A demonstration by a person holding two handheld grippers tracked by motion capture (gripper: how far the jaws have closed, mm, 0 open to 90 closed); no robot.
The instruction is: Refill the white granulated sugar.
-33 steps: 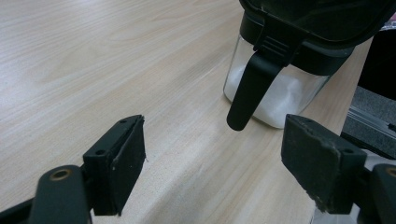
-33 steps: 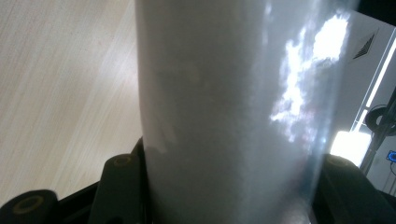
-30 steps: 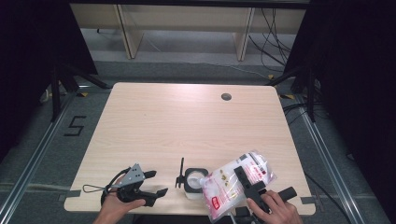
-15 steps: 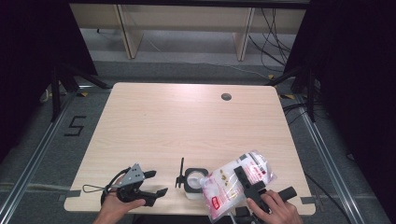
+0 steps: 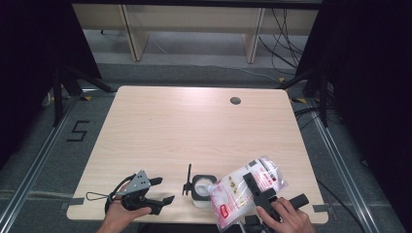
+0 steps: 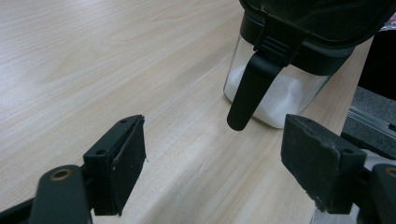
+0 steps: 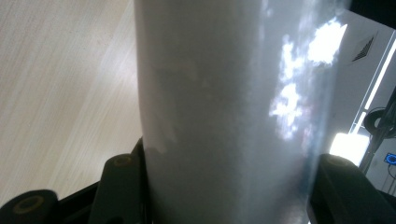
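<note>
Nearest you, at the table's [image 5: 194, 126] front edge, your right gripper [image 5: 256, 187] pinches a clear plastic bag [image 5: 245, 189] of white powder; in the right gripper view the bag [image 7: 224, 116] fills the gap between the jaws, and its sides press against both pads. In the high view the bag lies tilted, its lower end towards the table's edge by your right hand [image 5: 284, 218] and its upper end leaning over the open mouth of a small glass jar [image 5: 201, 190] with a black rim. The jar stands near the front edge, between your two hands, with white powder inside, and its black lid [image 5: 187, 180] stands flipped up on its left side. Your left gripper [image 5: 154, 190] rests low at the front left, well apart from the bag, its jaws spread with nothing between them; in the left gripper view they point at the jar [image 6: 280, 88], just beyond the pads. Farther off, the table runs bare to a round cable hole [image 5: 235, 101] near its far edge.
</note>
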